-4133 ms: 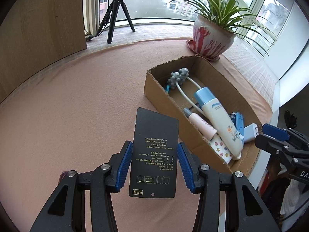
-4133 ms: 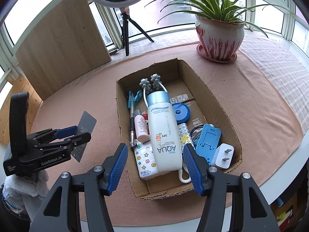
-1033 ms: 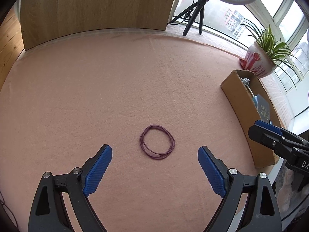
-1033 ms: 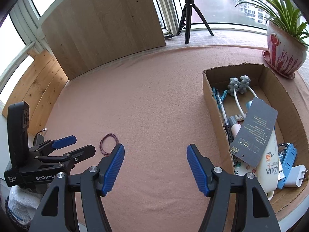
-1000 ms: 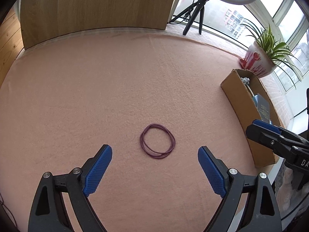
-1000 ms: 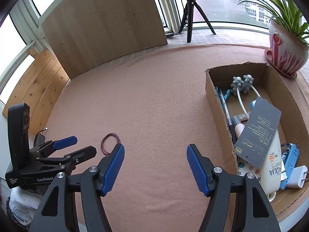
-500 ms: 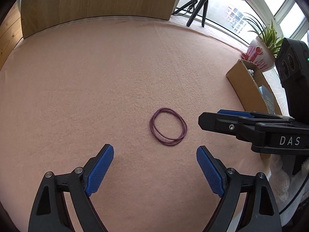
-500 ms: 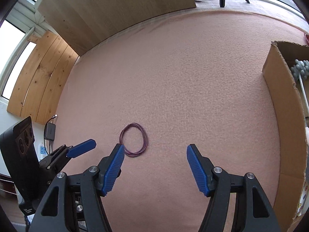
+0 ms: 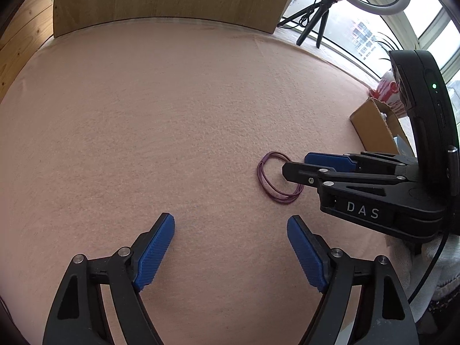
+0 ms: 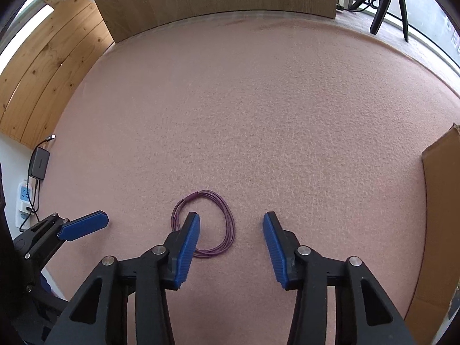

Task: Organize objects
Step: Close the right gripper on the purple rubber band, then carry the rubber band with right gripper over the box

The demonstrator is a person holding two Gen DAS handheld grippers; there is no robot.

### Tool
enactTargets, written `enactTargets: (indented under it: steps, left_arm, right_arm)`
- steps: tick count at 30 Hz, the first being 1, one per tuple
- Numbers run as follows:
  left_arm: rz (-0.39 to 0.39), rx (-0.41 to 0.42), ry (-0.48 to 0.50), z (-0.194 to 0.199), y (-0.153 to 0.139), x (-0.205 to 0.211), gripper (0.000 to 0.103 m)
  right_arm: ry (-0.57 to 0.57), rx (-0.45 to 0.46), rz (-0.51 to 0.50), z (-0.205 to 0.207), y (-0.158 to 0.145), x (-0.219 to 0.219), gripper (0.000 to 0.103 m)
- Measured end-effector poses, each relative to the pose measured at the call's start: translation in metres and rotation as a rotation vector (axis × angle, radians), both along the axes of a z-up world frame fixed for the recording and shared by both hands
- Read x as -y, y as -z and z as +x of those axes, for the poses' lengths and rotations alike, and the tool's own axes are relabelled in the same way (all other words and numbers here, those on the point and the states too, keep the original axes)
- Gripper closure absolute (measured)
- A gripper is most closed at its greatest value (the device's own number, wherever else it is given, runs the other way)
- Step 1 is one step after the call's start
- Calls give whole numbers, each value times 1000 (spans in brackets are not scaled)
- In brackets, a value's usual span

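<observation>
Purple band loop (image 10: 203, 224) is straddled by right gripper (image 10: 231, 237), spread wide, empty, left pad at loop's 9 o'clock; left gripper (image 9: 231, 254) gaping, empty, farther

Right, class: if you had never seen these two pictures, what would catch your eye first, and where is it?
The purple rubber band, a small loop alone on the broad pink cloth. The right gripper is open over it, one blue finger sitting inside the loop. The left gripper, also open, is a little way off, and a cardboard box stands at the right edge.
</observation>
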State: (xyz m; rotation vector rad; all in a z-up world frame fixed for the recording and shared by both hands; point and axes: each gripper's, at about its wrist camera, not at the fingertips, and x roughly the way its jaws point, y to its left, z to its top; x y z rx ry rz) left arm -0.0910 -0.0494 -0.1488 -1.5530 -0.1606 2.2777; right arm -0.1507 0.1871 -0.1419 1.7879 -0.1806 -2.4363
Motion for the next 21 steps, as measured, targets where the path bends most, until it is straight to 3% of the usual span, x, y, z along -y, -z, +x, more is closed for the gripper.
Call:
enactTargets:
  steps: [5, 8, 21]
  left_arm:
    - [2, 5, 8, 0, 1, -2, 20]
    - [3, 3, 14, 1, 0, -4, 20]
    - [20, -3, -5, 4, -7, -10, 21]
  right_arm:
    - [-67, -42, 143, 5, 1, 13, 85]
    - [-65, -51, 133, 7, 1, 8, 99]
    - [44, -117, -21, 33, -27, -30, 100]
